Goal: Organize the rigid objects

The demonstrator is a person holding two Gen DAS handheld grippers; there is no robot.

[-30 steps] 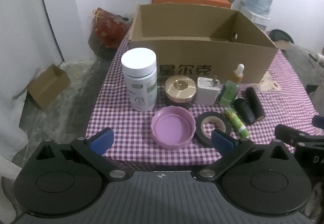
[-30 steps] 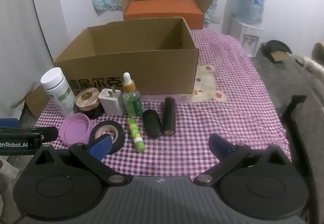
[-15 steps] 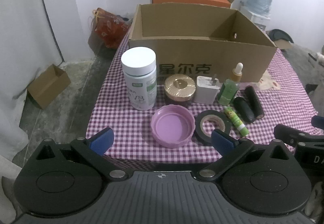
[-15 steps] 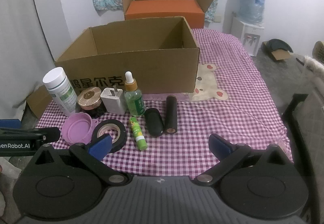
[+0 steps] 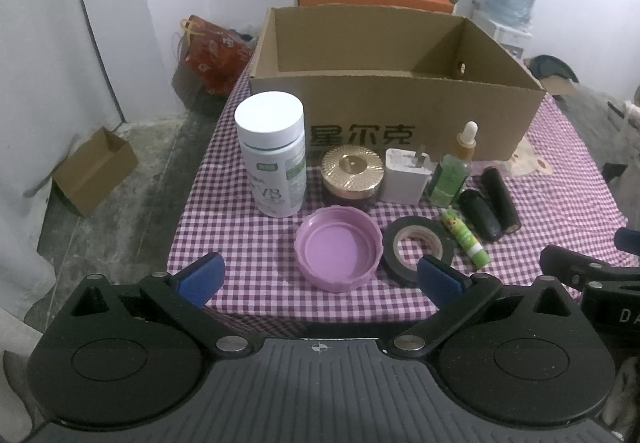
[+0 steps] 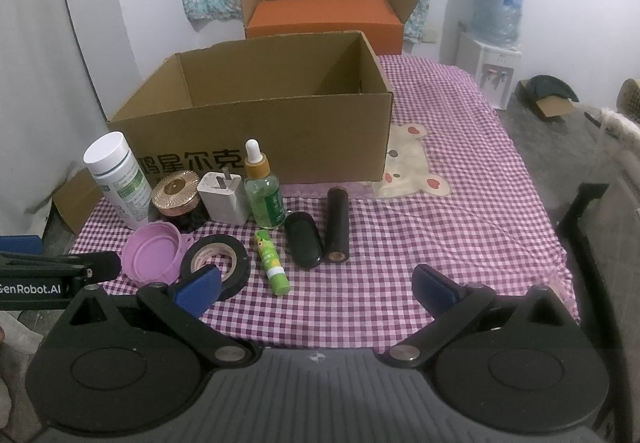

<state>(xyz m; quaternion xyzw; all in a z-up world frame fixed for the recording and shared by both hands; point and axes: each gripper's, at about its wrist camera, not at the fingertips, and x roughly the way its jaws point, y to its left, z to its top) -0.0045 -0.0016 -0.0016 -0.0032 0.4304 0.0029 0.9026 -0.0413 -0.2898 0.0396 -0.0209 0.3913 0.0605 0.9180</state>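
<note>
1. Rigid objects for sorting sit in a cluster on my purple checked tablecloth [image 6: 460, 203], all in front of the open brown cardboard box [image 6: 280, 131], which stands upright with printed characters on its near wall.
2. Behind it I see an orange box [image 6: 324, 19] with its flaps raised, and a water dispenser [image 6: 496, 43] off to the right.
3. Next in size, the white pill bottle [image 5: 272, 159] stands upright at the left end of the row, close to the box wall.
4. Beside it I have a gold-lidded jar [image 5: 352, 175], then a white plug adapter [image 5: 406, 179], then a green dropper bottle [image 5: 454, 171], all upright.
5. Nearer to me lies a purple lid [image 5: 338, 253], hollow side up, with a black tape roll [image 5: 418, 245] lying flat just beside it on the right.
6. Two dark pieces lie side by side right of the dropper: a black oval case [image 6: 303, 239] and a black cylinder [image 6: 337, 229].
7. A small green tube [image 6: 272, 263] lies between the tape and the oval case.
8. My left gripper [image 5: 320, 277] hovers at the table's near edge with jaws spread wide and nothing between them.
9. My right gripper [image 6: 316, 287] is likewise wide apart and holds nothing.
</note>
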